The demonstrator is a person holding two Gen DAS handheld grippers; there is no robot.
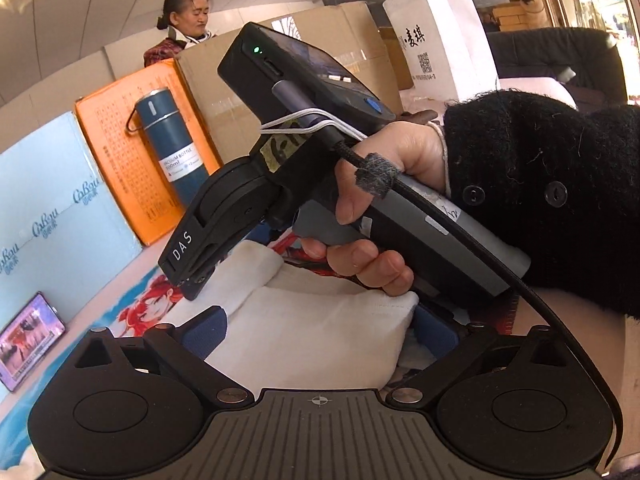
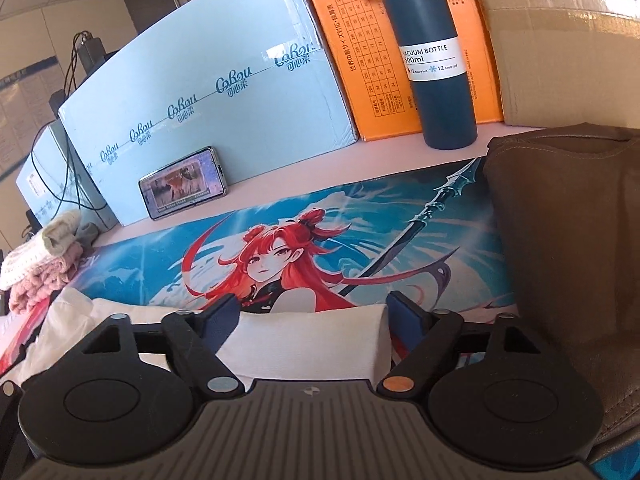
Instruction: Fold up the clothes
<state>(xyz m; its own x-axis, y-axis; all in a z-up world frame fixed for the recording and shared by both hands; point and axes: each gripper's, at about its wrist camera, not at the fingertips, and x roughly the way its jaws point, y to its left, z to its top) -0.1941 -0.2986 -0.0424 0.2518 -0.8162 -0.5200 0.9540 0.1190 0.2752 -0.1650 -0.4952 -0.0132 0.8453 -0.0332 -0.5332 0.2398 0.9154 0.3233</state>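
A folded white cloth (image 2: pixel 308 344) lies on the printed desk mat (image 2: pixel 280 240). My right gripper (image 2: pixel 314 316) is shut on it, and the cloth fills the gap from one blue pad (image 2: pixel 222 314) to the other. In the left wrist view a hand in a black sleeve (image 1: pixel 540 184) holds that gripper (image 1: pixel 188 280), whose tip rests on the white cloth (image 1: pixel 320 320). My left gripper (image 1: pixel 320 334) stands open around the same cloth from the near side, its pads apart from the cloth's edges. A folded brown garment (image 2: pixel 560 240) lies at the right.
A blue vacuum bottle (image 2: pixel 432 60), an orange box (image 2: pixel 352 40) and a light blue box (image 2: pixel 208 92) line the back of the table. A phone (image 2: pixel 182 188) leans against the blue box. Knit clothes (image 2: pixel 44 256) are piled at the left. A person (image 1: pixel 184 28) stands behind cardboard boxes (image 1: pixel 304 40).
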